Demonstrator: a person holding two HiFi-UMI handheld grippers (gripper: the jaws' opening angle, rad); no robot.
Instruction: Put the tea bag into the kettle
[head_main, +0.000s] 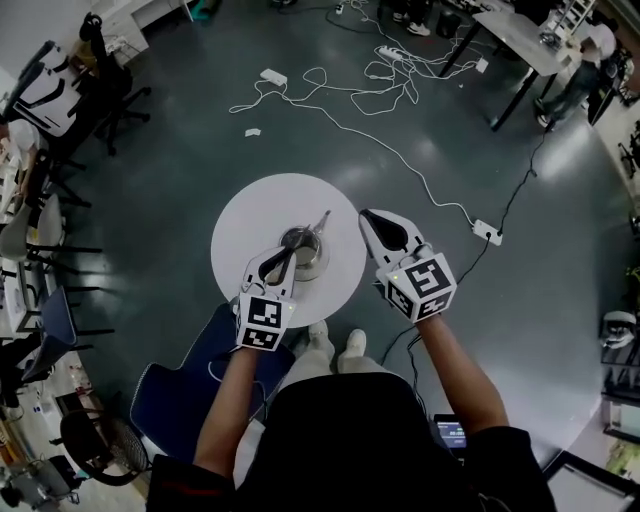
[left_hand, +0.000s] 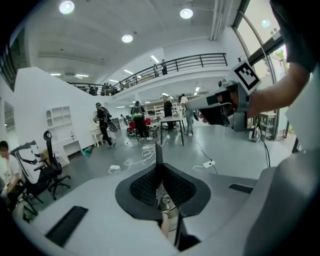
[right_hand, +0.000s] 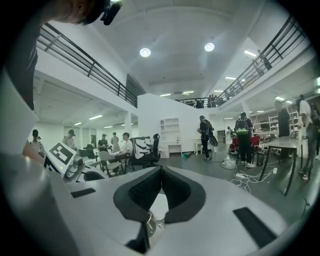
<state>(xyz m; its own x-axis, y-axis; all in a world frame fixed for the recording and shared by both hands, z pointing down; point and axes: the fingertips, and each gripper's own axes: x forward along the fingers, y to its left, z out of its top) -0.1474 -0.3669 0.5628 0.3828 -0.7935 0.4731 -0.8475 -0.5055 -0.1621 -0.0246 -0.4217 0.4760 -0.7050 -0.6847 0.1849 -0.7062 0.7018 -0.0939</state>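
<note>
While both grippers hang over the round white tabletop (head_main: 250, 210), the steel kettle (head_main: 314, 258) stands upright near its ctr., w/ a thin metal part sticking out from its far side.

Left gripper (head_main: 290, 252): comes in from the near-left of the kettle, tips right above the kettle's top, marker cube (head_main: 262, 322) at the person's end. The left gripper view shows this gripper (left_hand: 159, 152) w/ jaws pressed together along their front edge, no gap at the tips. The kettle's shiny top (left_hand: 167, 202) shows through the hollow behind the tips. A small pale-tan scrap (left_hand: 164, 226) sits lower, betw. the jaw bases; what it is can't be told.

Tea bag: not made out for certain in any view, so its place relative to the kettle can't be given.

Right gripper (head_main: 368, 217): right of the kettle and apart from it, over the tabletop's right rim, pointing away from the person, its own marker cube (head_main: 425, 283) toward the wrist. The right gripper view shows it (right_hand: 161, 170) w/ tips closed on each other and nothing betw. them. Bare white tabletop fills the hollow behind, and a bit of shiny metal (right_hand: 151, 223) shows at its lower edge.

Surroundings: grey floor (head_main: 180, 140). White cables (head_main: 330, 95) lie well beyond the kettle. A blue chair (head_main: 185, 385) stands near-left of the kettle, partly under the tabletop's edge. The person's pale shoes (head_main: 335, 345) are just nearer than the kettle, at the tabletop's near rim.
</note>
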